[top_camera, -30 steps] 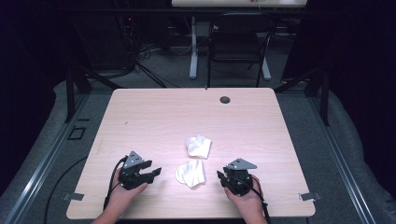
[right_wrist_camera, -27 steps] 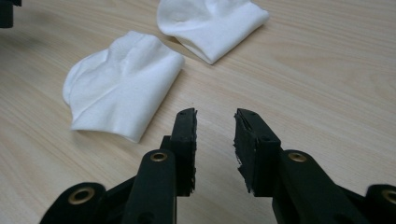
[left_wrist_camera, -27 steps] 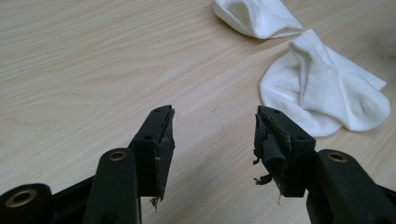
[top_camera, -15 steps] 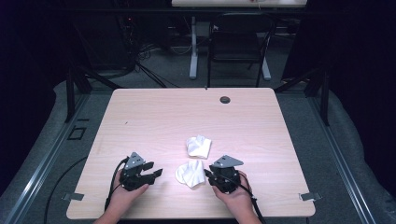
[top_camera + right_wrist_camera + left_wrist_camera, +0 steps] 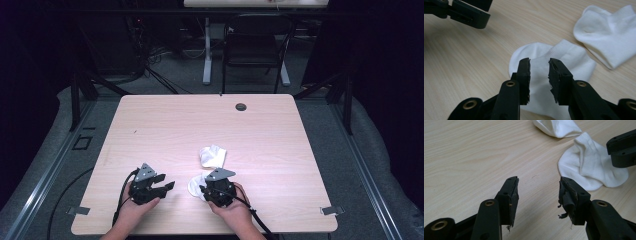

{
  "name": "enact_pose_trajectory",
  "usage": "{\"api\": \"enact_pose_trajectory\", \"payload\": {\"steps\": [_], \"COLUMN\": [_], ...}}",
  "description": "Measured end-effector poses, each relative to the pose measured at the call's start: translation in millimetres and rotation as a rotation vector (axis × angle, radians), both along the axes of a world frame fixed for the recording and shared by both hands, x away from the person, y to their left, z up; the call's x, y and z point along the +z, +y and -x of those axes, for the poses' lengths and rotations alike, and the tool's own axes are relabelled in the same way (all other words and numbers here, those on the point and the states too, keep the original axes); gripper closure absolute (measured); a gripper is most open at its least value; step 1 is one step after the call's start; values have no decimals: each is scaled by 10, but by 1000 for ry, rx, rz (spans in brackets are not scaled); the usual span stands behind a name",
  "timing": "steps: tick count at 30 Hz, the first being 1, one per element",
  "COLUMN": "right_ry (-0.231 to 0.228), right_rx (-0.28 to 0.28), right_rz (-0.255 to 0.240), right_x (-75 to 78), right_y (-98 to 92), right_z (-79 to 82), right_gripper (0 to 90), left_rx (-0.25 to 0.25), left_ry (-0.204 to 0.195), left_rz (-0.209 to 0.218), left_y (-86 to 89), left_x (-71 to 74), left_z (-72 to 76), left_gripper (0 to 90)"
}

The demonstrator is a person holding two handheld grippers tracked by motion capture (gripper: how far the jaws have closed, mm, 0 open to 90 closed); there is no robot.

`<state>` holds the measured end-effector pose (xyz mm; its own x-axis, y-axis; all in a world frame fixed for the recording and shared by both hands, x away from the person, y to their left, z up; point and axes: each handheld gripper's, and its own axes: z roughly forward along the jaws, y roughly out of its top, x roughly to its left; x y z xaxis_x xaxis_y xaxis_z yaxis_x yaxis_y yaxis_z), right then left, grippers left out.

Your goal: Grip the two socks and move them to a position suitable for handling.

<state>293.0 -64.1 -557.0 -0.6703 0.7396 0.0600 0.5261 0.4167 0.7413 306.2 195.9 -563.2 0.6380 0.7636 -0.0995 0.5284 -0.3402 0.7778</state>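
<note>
Right gripper view: the right gripper [image 5: 538, 65] hovers over the near sock [image 5: 564, 60], fingers half apart, just reopening, holding nothing. The left gripper [image 5: 538, 185] waits at nine o'clock, fingers wide, empty. Best to lower and pinch one fold.

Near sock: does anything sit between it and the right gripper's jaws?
Nothing visible does. The right gripper hovers over the near sock with its jaws apart; the far sock lies beyond and clear.

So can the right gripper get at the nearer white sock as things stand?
Probably yes. The right gripper hangs right over the nearer sock, jaws apart with only sock fabric beyond them. The left gripper stands off to the side, and the other sock lies apart.
</note>
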Motion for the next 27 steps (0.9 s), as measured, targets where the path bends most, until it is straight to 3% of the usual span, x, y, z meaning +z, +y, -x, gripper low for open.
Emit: {"api": "enact_pose_trajectory", "payload": {"steps": [8,16,17,21,23,24,27], "right_ry": [10,18,18,8,3,12,23], "right_rx": [34,38,41,32,27,25,24], "right_rz": [52,102,125,125,126,124,112], "right_x": [-78,-154,-159,-174,-177,-172,-170], "right_y": [182,252,258,272,275,271,267], "right_z": [-31,-33,-29,-14,-6,-3,-3], "right_gripper": [693,682,686,735,804,854,878], "left_rx": [4,2,1,-2,-3,-4,-5], "left_ry": [1,0,0,-1,1,1,2], "left_rz": [4,3,2,0,-1,-3,-4], "left_y": [3,1,1,1,-2,-3,-6], "left_x": [-2,-2,-3,0,-3,-5,-6], "left_z": [-1,-2,-2,2,1,0,0], "left_gripper": [502,503,503,503,503,503,502]}}
